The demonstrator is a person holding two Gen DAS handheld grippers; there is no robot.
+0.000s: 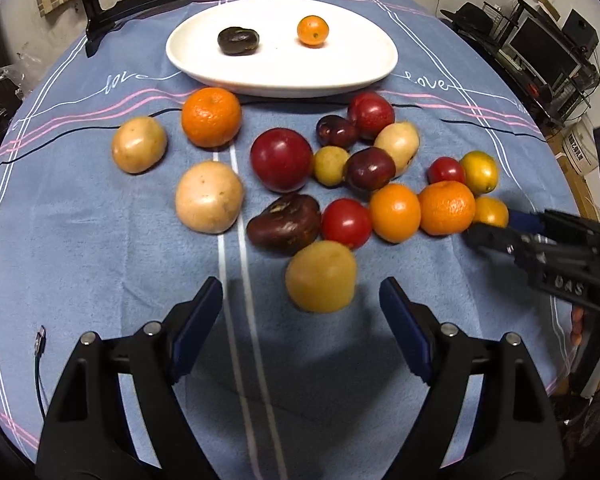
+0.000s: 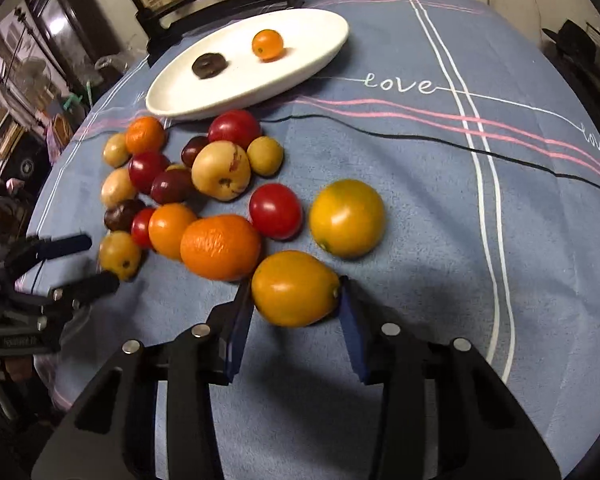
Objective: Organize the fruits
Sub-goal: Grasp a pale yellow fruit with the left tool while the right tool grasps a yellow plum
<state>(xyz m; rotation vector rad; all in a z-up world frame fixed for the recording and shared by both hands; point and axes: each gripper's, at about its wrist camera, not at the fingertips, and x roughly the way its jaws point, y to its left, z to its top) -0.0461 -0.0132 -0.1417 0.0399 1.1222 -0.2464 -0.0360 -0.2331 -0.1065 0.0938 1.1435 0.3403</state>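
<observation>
Target fruit: small oval yellow-orange fruit with a glossy skin, lying on the blue cloth-covered surface at the near edge of the fruit cluster.
Long axis: runs roughly across the right wrist view, from one blue pad to the other, so the pads meet its two ends.
Right gripper: directly behind the fruit, pointing steeply down; both blue pads appear to touch it, one at each end, so it reads as clamped on the fruit.
Neighbours: a large dimpled orange mandarin lies just beside the fruit on the left pad's side; a round yellow-green fruit sits beyond it, apart.
Left gripper: jaws well apart, empty; a round dull-yellow fruit lies just ahead of its tips, not gripped.
Nearer hand: the right, by judgement; the left is well apart from the target.
Destination: white oval ceramic plate at the far side, past the whole cluster, already carrying a small orange fruit and a dark brown fruit.
Coming move: probably lift clear of the mandarin, then carry forward and left to the plate.
</observation>
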